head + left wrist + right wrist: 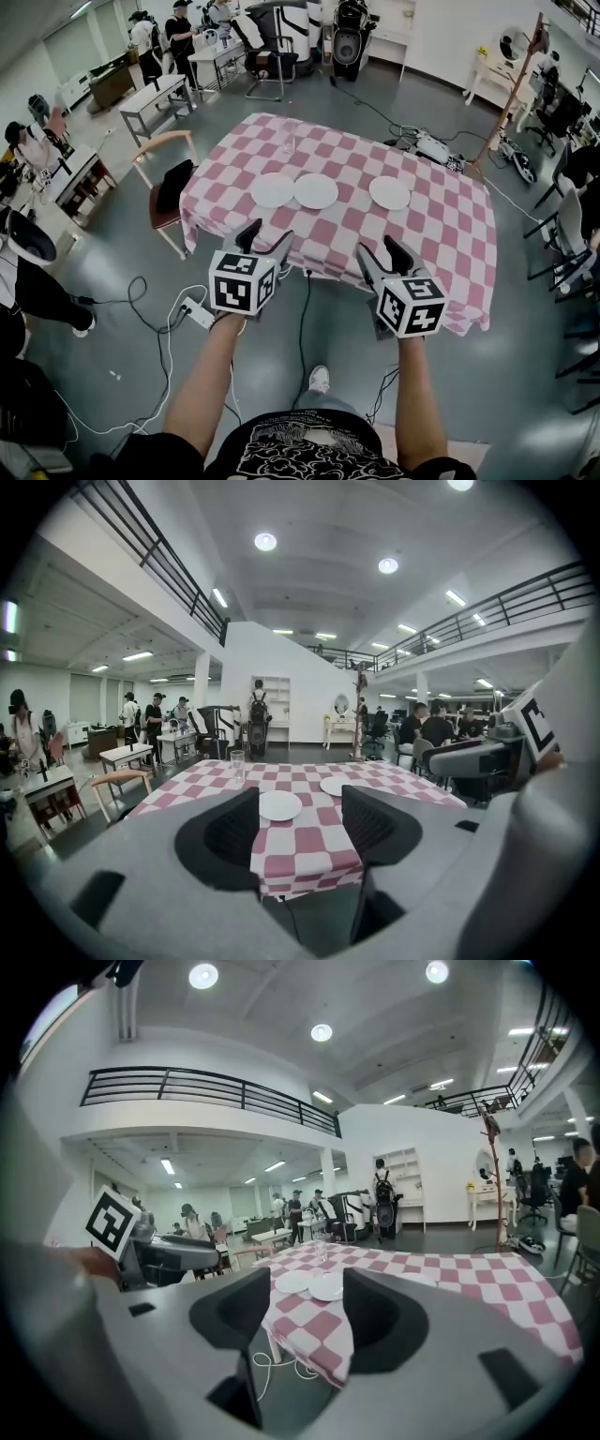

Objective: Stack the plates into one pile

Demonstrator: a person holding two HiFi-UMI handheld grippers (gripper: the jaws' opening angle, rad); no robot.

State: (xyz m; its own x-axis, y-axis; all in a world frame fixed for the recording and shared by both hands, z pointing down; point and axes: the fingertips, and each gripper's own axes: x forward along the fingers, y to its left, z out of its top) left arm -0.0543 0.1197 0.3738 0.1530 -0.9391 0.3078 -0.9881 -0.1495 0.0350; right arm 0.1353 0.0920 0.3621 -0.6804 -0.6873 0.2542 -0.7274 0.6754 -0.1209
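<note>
Nearest the person, the grey left gripper with its black-and-white marker cube (269, 234) and the matching right gripper (377, 248) hang side by side, just short of the near edge of the bench (422, 234). The bench is draped in a pink-and-white checked cloth. Both grippers have their jaws spread wide and carry nothing; each gripper's own view shows only cloth and floor in the gap.

Further in, across the middle of the bench, three flat round white plates lie in a row. The left plate (273, 190) and the middle plate (316, 191) have rims touching or nearly so, and the right plate (390, 193) lies apart from them. None is stacked, so the step in hand looks like the reach in for a first pick.

The right plate lies ahead of the right gripper and seems the natural one to lift. To do that well:
- Come in low and nearly level at its near rim.
- Slide one jaw under the lip and keep the other above it.
- Pinch only the rim, firmly, since a thin glossy plate is likely to slip or tip.
- Watch that the lower jaw does not catch and bunch the cloth.
- Carry the plate flat and set it down centred on the middle plate.

Beyond the plates, behind the left one, stands a clear drinking glass (289, 141). Keep both grippers short of it.
</note>
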